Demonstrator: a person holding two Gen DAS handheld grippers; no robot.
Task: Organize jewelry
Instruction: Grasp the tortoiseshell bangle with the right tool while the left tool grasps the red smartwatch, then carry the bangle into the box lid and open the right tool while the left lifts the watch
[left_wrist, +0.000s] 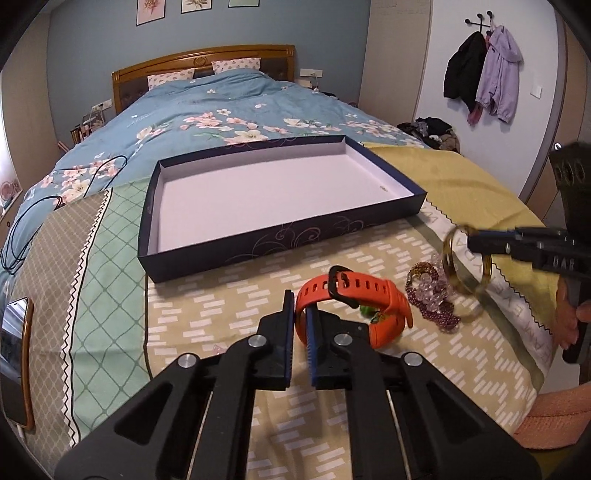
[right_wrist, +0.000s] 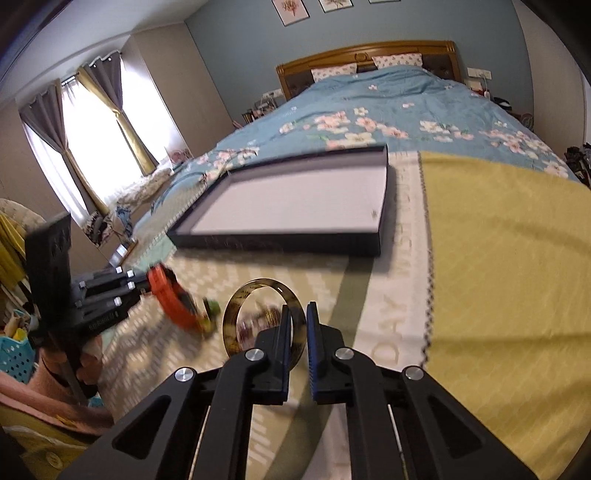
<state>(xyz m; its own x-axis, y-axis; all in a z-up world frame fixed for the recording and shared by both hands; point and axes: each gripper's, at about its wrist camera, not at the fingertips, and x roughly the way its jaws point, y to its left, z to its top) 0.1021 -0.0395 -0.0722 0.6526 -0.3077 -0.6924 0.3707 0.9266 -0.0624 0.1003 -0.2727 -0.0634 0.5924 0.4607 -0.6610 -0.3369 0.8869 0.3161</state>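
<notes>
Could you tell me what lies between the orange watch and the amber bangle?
A heap of purple bead bracelets, in the left wrist view.

My left gripper (left_wrist: 299, 314) pinches the strap of an orange watch (left_wrist: 354, 306), buckled into a loop and standing on edge on the patterned cloth. Just beside it lies a heap of purple bead bracelets (left_wrist: 432, 299). My right gripper (right_wrist: 297, 321) clamps a translucent amber bangle (right_wrist: 264, 321), held upright above the beads. Beyond them sits a shallow dark box (left_wrist: 258, 243) with a white bottom.
</notes>
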